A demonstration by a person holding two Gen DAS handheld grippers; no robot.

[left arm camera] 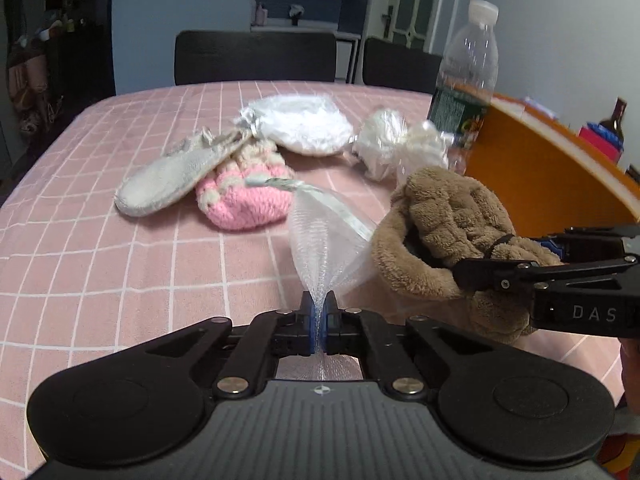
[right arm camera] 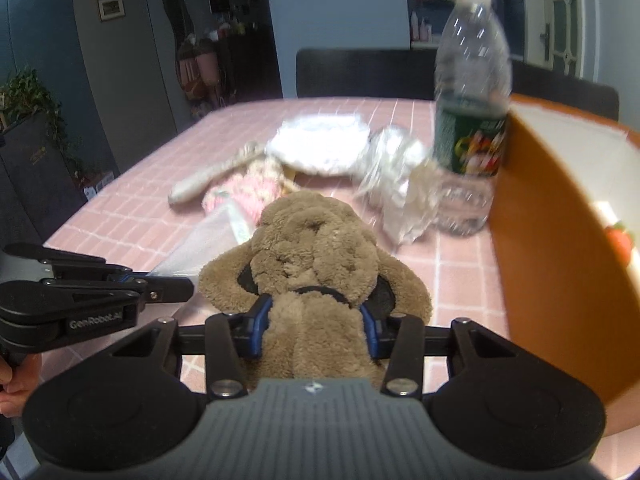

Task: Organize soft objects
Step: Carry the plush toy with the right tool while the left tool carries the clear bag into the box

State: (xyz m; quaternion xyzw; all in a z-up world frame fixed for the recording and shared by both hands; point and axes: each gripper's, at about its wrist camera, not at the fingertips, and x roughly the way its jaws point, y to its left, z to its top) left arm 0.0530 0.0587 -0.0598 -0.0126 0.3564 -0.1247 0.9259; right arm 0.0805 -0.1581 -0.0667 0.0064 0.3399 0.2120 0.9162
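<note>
My left gripper is shut on the thin neck of a clear mesh pouch, which fans out upward from the blue pads. My right gripper is shut on a brown plush toy, its blue pads pressing into the fur on both sides. In the left wrist view the plush toy hangs at the right, held by the right gripper. In the right wrist view the left gripper comes in from the left with the mesh pouch.
On the pink checked tablecloth lie a white slipper, a pink knitted piece, a white gauze bag and crumpled plastic wrap. A clear water bottle stands beside an orange box at the right. Dark chairs stand behind.
</note>
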